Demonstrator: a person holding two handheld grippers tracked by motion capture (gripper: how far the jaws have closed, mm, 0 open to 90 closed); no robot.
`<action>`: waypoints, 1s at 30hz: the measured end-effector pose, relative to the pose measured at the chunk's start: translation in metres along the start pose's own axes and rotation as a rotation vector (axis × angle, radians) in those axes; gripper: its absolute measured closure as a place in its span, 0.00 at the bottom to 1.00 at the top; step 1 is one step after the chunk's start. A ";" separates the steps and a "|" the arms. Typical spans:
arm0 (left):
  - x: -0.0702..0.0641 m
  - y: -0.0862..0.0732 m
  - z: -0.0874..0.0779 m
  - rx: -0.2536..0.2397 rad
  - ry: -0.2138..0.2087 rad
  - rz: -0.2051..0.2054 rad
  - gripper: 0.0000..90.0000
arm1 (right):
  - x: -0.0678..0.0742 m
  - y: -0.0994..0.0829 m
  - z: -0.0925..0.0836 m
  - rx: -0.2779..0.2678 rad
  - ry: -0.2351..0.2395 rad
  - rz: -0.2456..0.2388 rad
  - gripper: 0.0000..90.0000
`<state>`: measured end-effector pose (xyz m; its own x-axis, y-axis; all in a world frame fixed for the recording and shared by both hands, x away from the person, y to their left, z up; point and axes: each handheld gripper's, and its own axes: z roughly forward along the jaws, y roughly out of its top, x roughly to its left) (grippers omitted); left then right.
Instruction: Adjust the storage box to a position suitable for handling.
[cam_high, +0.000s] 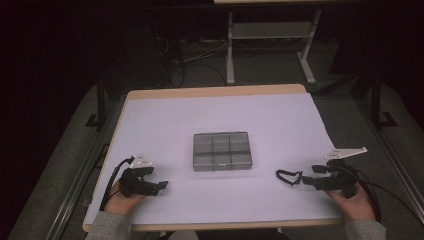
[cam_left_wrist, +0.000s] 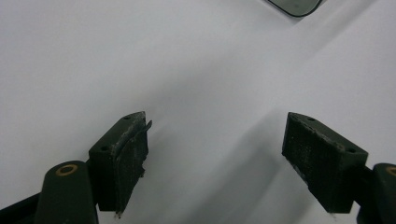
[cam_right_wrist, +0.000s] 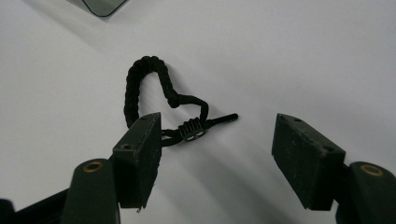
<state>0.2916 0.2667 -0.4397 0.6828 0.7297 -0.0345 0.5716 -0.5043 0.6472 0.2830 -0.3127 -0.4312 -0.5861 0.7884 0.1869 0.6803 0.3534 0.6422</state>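
A clear grey compartment box (cam_high: 222, 151) lies shut in the middle of the white table sheet (cam_high: 165, 120). A black braided cord bracelet (cam_high: 288, 176) lies on the sheet to the box's right, just in front of my right gripper (cam_high: 305, 181). In the right gripper view the bracelet (cam_right_wrist: 154, 88) curls ahead of the wide-apart jaws, its clasp end near the left pad; my right gripper (cam_right_wrist: 217, 140) is open and holds nothing. My left gripper (cam_high: 162, 186) rests low at the front left, open over bare sheet (cam_left_wrist: 215, 135). A corner of the box (cam_left_wrist: 296, 5) shows at the top of the left gripper view.
The table's wooden rim (cam_high: 215, 91) shows at the far edge, with a metal table frame (cam_high: 270, 35) and cables on the dark floor beyond. Bare sheet surrounds the box. A person's hands and grey sleeves (cam_high: 107, 225) come in at the front edge.
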 end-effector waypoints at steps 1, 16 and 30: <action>0.000 0.001 0.000 0.000 0.003 0.003 0.24 | 0.001 0.000 0.000 -0.002 -0.001 0.002 0.37; -0.003 0.000 0.001 0.000 -0.002 0.033 0.24 | 0.014 0.008 -0.001 -0.019 0.016 -0.039 0.37; -0.006 0.002 0.000 -0.016 0.003 0.043 0.24 | 0.034 0.024 0.008 -0.026 0.039 -0.101 0.41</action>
<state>0.2893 0.2613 -0.4382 0.7056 0.7086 -0.0043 0.5344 -0.5281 0.6600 0.2833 -0.2737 -0.4156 -0.6683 0.7288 0.1491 0.6054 0.4163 0.6783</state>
